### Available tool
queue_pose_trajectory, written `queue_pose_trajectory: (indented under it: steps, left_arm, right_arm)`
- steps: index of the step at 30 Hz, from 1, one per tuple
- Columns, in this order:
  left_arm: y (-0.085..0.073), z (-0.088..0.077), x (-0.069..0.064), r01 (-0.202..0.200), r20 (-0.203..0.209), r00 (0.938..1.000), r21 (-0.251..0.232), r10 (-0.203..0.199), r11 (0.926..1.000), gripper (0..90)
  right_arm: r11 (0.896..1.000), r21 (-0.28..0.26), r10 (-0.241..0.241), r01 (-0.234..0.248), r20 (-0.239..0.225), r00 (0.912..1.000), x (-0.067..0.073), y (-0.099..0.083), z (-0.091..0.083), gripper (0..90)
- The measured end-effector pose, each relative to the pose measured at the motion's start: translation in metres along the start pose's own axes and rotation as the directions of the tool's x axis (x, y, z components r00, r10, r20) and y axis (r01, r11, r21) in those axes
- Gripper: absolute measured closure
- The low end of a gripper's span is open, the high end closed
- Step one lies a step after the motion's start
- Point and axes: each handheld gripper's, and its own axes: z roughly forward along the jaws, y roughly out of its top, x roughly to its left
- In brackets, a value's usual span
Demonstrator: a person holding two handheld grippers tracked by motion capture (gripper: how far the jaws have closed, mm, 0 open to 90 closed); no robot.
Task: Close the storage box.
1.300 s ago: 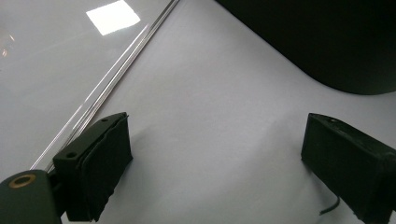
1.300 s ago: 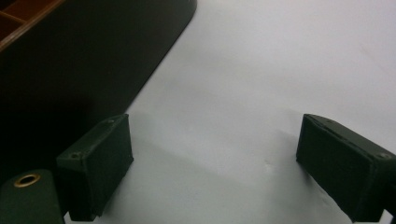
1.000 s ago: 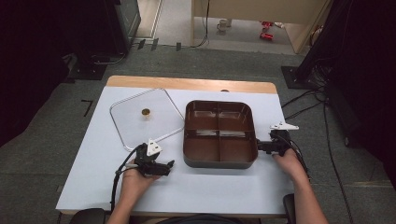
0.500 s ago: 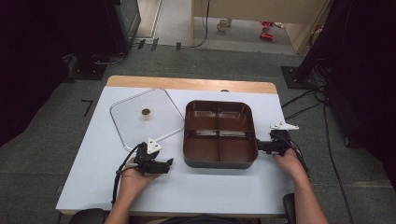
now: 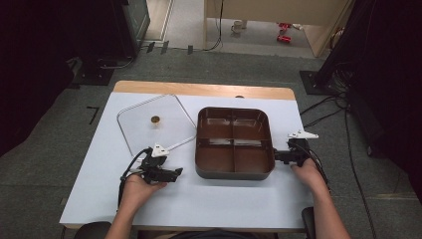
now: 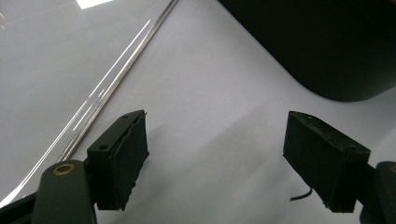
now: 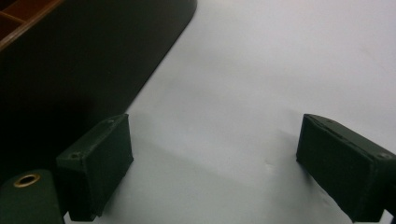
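Tray (image 5: 234,144): brown, four compartments, all bare; sits right of centre on the white surface (image 5: 209,199), between my two hands.

Lid (image 5: 157,124): clear, square, metal-edged, with a small brass knob (image 5: 156,119); lies flat just left of the tray, its near corner running toward the tray's left wall. In the left gripper view its rim (image 6: 107,88) crosses the upper left.

Left gripper (image 5: 175,173): held low over the surface, near the tray's front left corner and just in front of the lid's edge. My fingers (image 6: 123,154) stand apart, released, having just been closing; nothing but bare surface lies between them. The tray's dark corner (image 6: 327,51) shows ahead at upper right.

Right gripper (image 5: 276,156): at the tray's right wall, pointing at it. Fingers (image 7: 100,163) wide apart, released, nothing between; the tray wall (image 7: 84,65) is beside the left one, not clamped.
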Motion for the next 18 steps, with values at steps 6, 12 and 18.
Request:
queue_pose_trajectory:
  steps: [6,12,18]
  left_arm:
    - [0.003,-0.006,0.003,0.008,0.034,0.9994,-0.002,-0.008,1.0000,23.9]
    - [0.006,-0.011,0.003,0.001,0.038,0.9993,-0.015,-0.001,0.9999,24.1]
    - [0.010,-0.013,0.007,-0.008,0.034,0.9994,-0.008,0.008,0.9999,24.4]
  right_arm:
    - [1.000,0.000,0.000,0.000,0.000,1.0000,0.000,0.000,0.000,9.9]
    - [1.000,0.000,0.000,0.000,0.000,1.0000,0.000,0.000,0.000,10.0]
    - [1.000,0.000,0.000,0.000,0.000,1.0000,0.000,0.000,0.000,9.9]
